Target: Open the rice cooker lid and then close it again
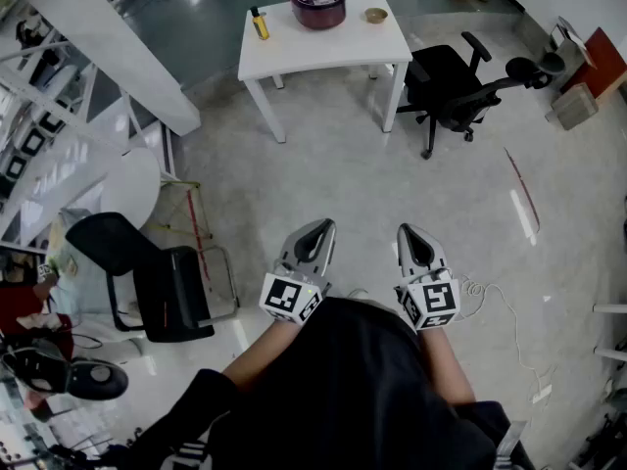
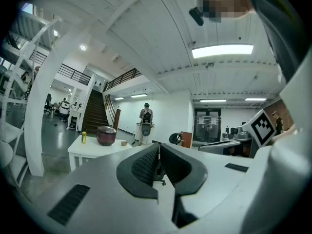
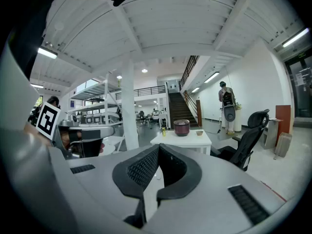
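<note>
A dark maroon rice cooker (image 1: 316, 0) with its lid down stands on a white table (image 1: 294, 52) far ahead of me. The rice cooker (image 2: 106, 135) shows small at left in the left gripper view, and the rice cooker (image 3: 181, 127) sits just right of centre in the right gripper view. My left gripper (image 1: 319, 227) and right gripper (image 1: 409, 231) are held close to my body, side by side, well short of the table. Both are shut with nothing between the jaws.
A yellow can (image 1: 260, 24) and a small bowl (image 1: 376, 15) flank the cooker. A black office chair (image 1: 453, 86) stands right of the table, a black folding chair (image 1: 157, 282) at my left. A white pillar (image 1: 108, 37) rises at left. A person (image 2: 145, 121) stands far behind the table.
</note>
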Motion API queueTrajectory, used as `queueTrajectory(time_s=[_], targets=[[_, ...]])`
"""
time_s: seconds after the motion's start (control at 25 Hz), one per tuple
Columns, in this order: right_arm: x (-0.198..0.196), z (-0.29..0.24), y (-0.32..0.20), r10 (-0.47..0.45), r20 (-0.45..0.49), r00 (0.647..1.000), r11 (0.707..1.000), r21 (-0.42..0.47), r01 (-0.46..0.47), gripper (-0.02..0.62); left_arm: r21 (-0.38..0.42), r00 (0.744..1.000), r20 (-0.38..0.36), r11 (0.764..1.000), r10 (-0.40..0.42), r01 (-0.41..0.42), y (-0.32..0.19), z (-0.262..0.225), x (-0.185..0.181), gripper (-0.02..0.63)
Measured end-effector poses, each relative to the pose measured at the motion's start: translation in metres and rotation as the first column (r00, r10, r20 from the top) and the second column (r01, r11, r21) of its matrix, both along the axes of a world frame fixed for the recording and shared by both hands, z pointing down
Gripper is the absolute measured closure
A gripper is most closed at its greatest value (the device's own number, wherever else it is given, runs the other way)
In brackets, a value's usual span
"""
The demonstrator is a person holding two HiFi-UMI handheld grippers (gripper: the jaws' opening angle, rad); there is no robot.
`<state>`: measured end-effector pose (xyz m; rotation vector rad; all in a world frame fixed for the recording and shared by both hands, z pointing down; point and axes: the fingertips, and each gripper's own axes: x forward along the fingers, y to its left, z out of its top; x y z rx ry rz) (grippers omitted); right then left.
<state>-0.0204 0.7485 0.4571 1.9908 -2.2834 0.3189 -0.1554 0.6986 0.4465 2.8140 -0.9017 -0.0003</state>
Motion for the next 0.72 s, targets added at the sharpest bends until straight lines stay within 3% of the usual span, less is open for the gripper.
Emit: queueTrajectory(time_s=[0.4,0.72], targets=[[0.035,0.003,0.010,0.056,0.048,0.997,0.998,-0.025,-0.055,0.597,-0.004,1.000,-0.015,1.000,0.002,-0.002,0.001,0.001,0.016,0.594],[0.032,-0.004,-0.001,0.046,0.049,0.998,0.999,-0.014,-0.045,0.597,0.004,1.000,-0.014,1.000,0.006,-0.006,-0.002,-0.002,0.017,0.594]])
